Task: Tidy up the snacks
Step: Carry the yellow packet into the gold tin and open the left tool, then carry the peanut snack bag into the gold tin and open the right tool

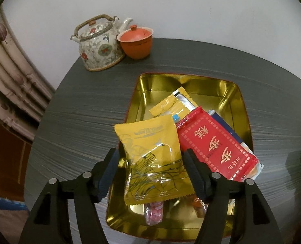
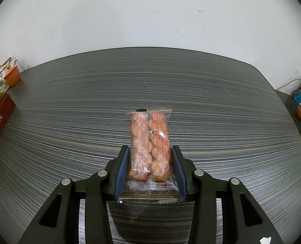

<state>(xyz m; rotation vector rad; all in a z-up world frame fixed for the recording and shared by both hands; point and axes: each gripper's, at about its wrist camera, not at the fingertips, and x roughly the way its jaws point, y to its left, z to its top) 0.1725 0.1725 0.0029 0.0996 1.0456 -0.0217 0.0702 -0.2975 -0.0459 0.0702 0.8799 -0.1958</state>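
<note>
the left gripper (image 1: 150, 168) hangs over the gold tin (image 1: 240, 101), its fingers spread clear of the yellow packet (image 1: 150, 142) lying between them on the other snacks, so this looks like a drop-off just finishing. the right gripper (image 2: 150, 168) is clamped on a clear packet of twisted biscuits (image 2: 150, 142) above the striped table (image 2: 231, 122). next move, probably: carry that packet across to the tin and let go
</note>
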